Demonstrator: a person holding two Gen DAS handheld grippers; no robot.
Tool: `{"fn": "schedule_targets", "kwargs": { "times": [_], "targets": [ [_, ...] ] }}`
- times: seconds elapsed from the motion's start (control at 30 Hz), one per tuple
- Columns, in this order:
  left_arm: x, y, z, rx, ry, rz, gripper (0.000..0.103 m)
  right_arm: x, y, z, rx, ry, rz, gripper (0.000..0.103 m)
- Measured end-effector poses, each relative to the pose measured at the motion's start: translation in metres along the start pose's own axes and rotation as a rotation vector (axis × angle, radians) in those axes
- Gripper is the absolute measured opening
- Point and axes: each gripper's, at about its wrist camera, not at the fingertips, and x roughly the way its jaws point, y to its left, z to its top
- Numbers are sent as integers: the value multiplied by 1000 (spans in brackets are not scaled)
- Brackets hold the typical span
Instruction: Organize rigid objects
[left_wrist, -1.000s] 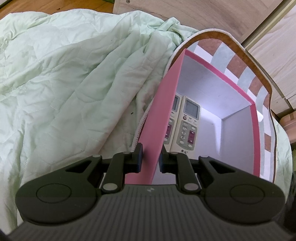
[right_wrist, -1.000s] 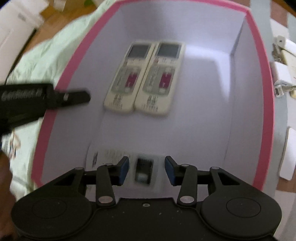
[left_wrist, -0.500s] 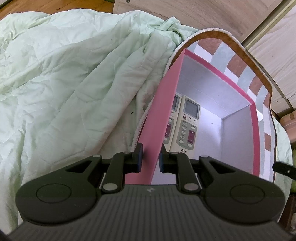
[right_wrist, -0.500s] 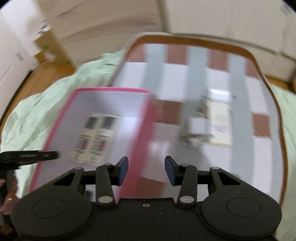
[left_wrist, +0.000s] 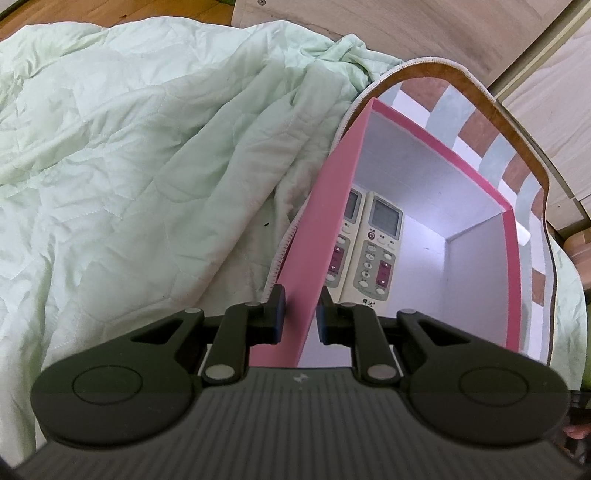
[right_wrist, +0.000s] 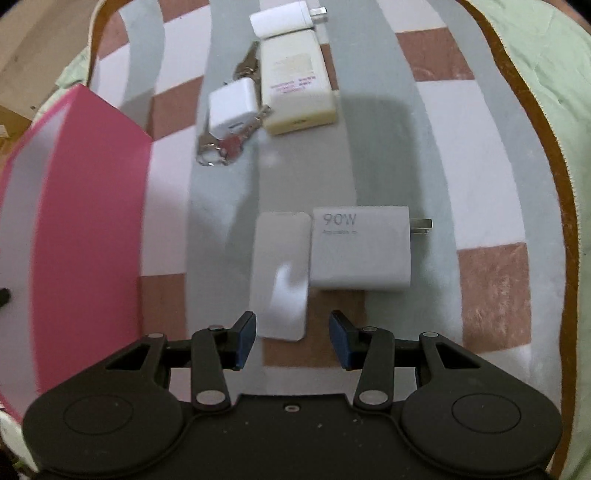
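I am gripping the box wall with my left tongs while my right tongs hang spread and empty over the chargers.

My left gripper (left_wrist: 300, 314) is clenching the near wall of the pink cardboard box with the white inside (left_wrist: 317, 236), one pad on each face of that wall. Inside the box two cream remote controls with grey screens (left_wrist: 376, 254) are lying side by side, flat on its floor. My right gripper (right_wrist: 291, 339) is standing released, nothing between its blue pads, just beside the box over the checked brown, grey and white mat (right_wrist: 480, 288). Past its tips a flat white rounded slab (right_wrist: 282, 273) is touching a grey 90W plug charger (right_wrist: 364, 251). Further from the box a small white cube charger (right_wrist: 232, 107) is sitting on a bunch of metal keys (right_wrist: 221, 147), next to a cream power bank (right_wrist: 297, 92) and a white plug adapter (right_wrist: 282, 18). A pale green quilt (left_wrist: 129, 166) is lying crumpled beside the box.
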Motion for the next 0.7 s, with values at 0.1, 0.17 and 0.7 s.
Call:
{"fn": "schedule_targets", "kwargs": {
  "times": [0.1, 0.17, 0.7],
  "targets": [
    [0, -1, 0, 2, -1, 3, 15, 3, 5, 1, -36, -67, 18, 57],
    [0, -2, -1, 6, -3, 7, 15, 7, 17, 0, -151, -143, -7, 57],
    [1, -5, -2, 23, -8, 24, 15, -33, 47, 0, -357, -322, 20, 45]
  ]
}}
